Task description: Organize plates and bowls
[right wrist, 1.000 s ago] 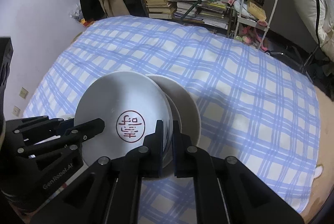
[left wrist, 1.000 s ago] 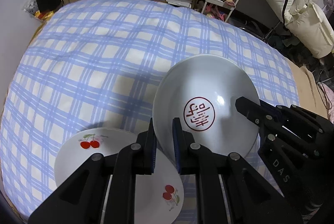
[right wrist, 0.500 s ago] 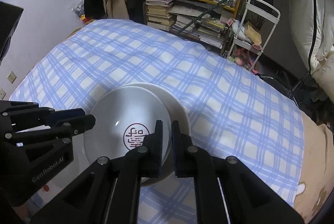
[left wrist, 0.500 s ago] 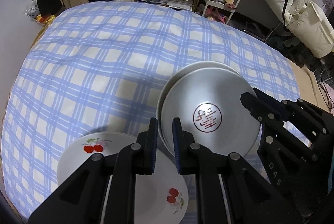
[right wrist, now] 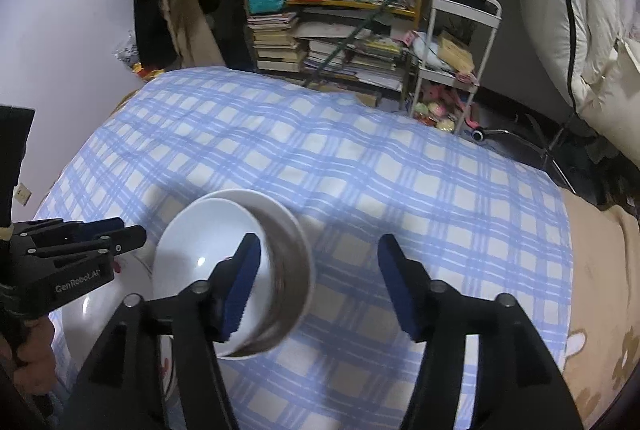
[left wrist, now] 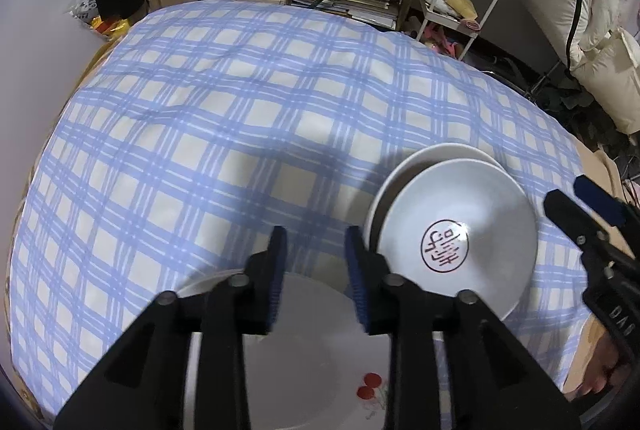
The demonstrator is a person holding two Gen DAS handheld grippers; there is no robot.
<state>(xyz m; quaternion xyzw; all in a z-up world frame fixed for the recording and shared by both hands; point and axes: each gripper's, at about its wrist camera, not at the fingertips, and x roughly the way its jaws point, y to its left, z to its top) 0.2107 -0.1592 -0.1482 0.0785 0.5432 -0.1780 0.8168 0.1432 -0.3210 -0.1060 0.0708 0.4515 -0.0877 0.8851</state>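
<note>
A white bowl with a red round mark (left wrist: pixel 456 234) sits nested in another white bowl (left wrist: pixel 430 154) on the blue checked cloth (left wrist: pixel 240 109). The stack also shows in the right wrist view (right wrist: pixel 224 262). A white plate with red cherries (left wrist: pixel 320 350) lies at the near edge, under my left gripper (left wrist: pixel 316 270), which is open and empty. My right gripper (right wrist: pixel 320 282) is open wide and empty, its left finger over the bowl stack. The right gripper shows at the right edge of the left wrist view (left wrist: pixel 592 230). The left gripper shows at the left of the right wrist view (right wrist: pixel 80 246).
A shelf with stacked books (right wrist: pixel 320 41) and a white wire cart (right wrist: pixel 456 69) stand beyond the far edge. White padded bedding (left wrist: pixel 600 29) hangs at the right. A brown blanket (right wrist: pixel 600 290) lies along the cloth's right edge.
Both grippers have let go of the marked bowl and opened. The bowl now rests in the other bowl. Both grippers have pulled back and up.
</note>
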